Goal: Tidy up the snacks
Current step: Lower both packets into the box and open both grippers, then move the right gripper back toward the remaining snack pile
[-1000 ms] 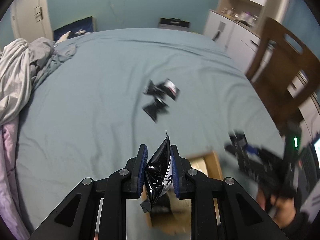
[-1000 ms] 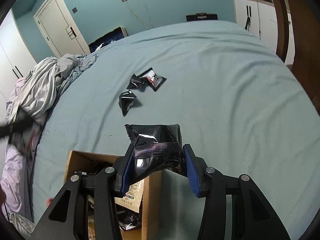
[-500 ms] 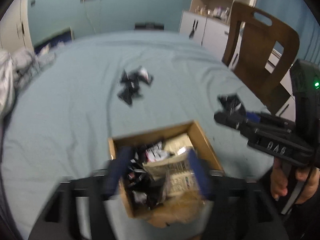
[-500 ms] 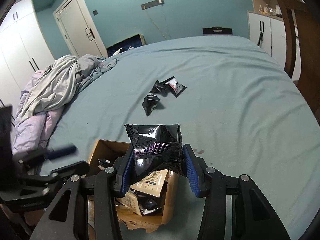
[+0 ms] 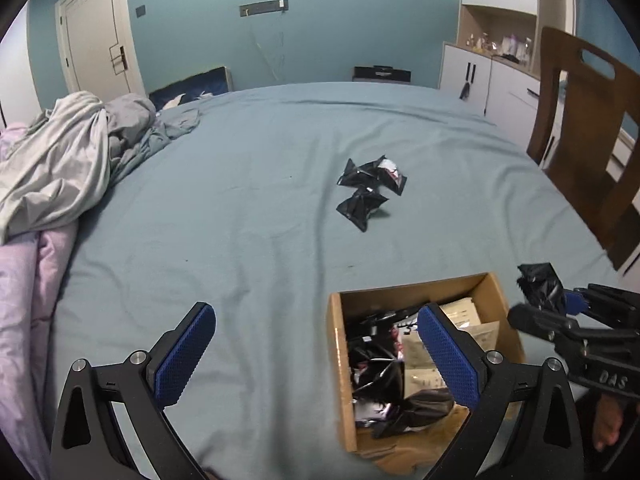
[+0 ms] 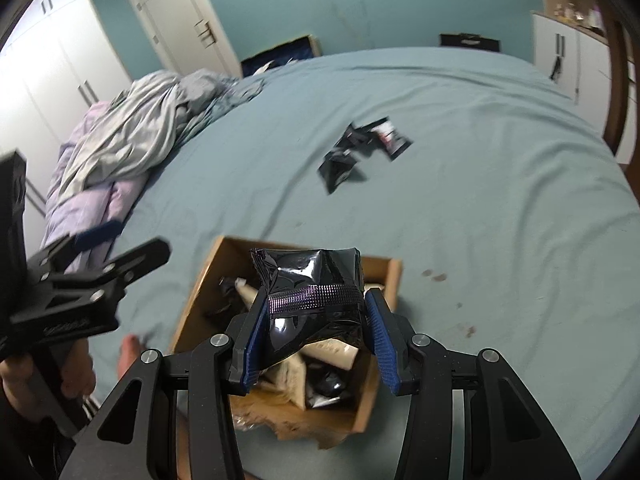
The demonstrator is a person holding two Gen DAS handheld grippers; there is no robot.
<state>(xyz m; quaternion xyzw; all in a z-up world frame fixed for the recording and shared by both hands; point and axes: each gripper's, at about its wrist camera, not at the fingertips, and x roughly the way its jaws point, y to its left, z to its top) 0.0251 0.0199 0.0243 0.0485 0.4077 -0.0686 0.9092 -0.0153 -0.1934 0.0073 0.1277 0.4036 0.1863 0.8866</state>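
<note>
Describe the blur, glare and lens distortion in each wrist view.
Left wrist view: mostly sharp, the loose black packets crisp; fisheye bends the chair and bed edge, dark vignette at corners. Right wrist view: motion blur smears the loose packets and the left gripper; the held black packet is sharp, with small glare spots on its foil.
</note>
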